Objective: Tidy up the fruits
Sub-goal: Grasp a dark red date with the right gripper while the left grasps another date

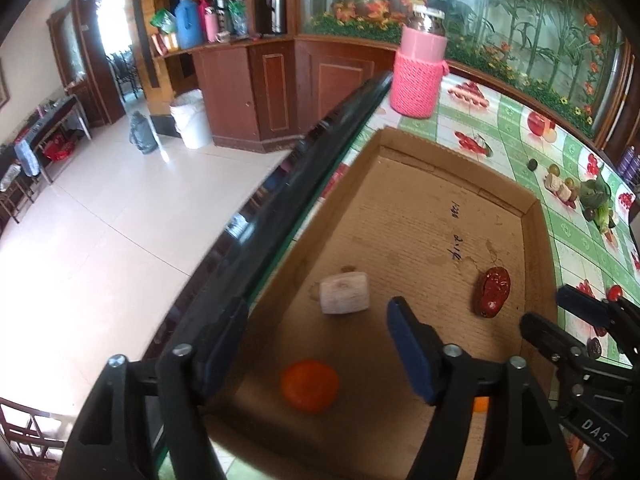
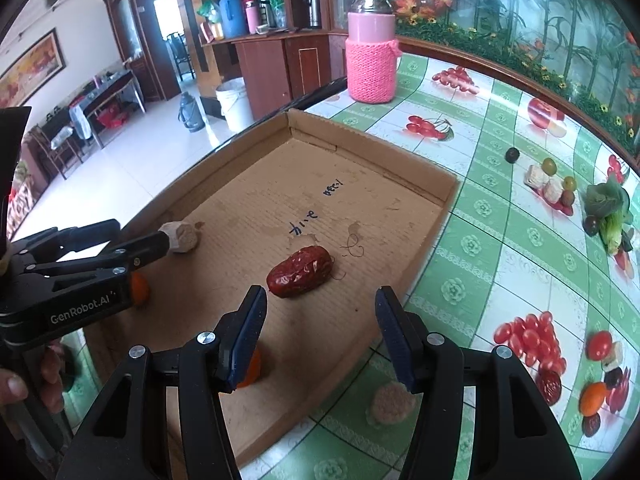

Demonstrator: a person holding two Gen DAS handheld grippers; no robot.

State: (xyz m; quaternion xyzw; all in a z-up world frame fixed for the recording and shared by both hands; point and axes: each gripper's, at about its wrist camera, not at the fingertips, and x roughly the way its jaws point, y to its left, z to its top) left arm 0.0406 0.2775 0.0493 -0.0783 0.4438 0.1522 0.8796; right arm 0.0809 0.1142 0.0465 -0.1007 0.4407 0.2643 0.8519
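Round orange mandarin (image 1: 309, 385) lies between the left gripper (image 1: 310, 344)'s wide, empty fingers — the right gripper (image 2: 320, 332), half-open and empty, hovers behind the wrinkled red date (image 2: 300, 271).

The right tongs (image 2: 320, 336) hide most of one orange fruit (image 2: 250, 368) in the cardboard tray (image 2: 400, 168).

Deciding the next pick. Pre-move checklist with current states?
1. Left claw empty: ok, open, orange lying free below it.
2. Right claw empty: ok, open.
3. Red date inside cardboard tray: ok.
4. Pale chunk in tray: ok.
5. All fruit collected: not ok, pale round piece on tablecloth outside the tray.
6. Claws clear of each other: cannot tell.
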